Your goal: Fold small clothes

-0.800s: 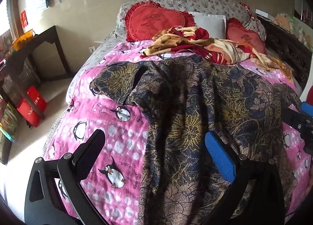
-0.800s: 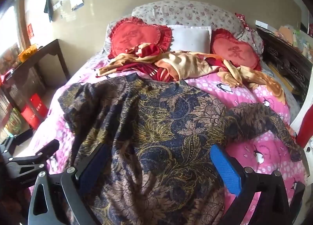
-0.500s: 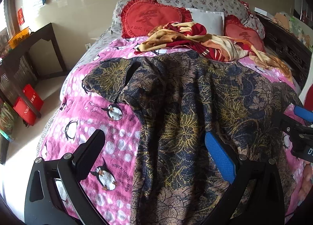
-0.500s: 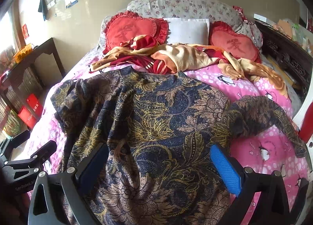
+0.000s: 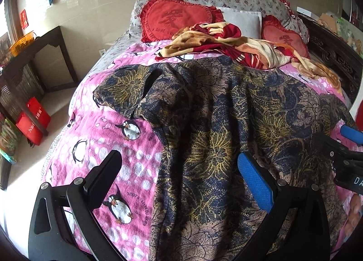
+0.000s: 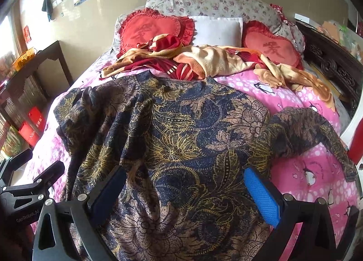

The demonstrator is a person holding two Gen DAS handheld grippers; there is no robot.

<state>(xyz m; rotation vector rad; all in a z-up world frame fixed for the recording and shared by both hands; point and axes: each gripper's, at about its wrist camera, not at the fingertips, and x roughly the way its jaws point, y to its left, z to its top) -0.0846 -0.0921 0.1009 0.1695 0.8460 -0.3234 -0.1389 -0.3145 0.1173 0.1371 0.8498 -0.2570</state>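
While both my grippers, left gripper [image 5: 179, 181] and right gripper [image 6: 185, 189], hover spread wide, empty | patterned shirt [image 6: 181, 143] now nearer, flat | folding not begun.

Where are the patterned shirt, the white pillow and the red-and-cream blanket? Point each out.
patterned shirt [image 6: 181, 138], right wrist view, middle of its body.
white pillow [image 6: 217, 31], right wrist view, its front face.
red-and-cream blanket [image 5: 217, 43], left wrist view, its crumpled middle.
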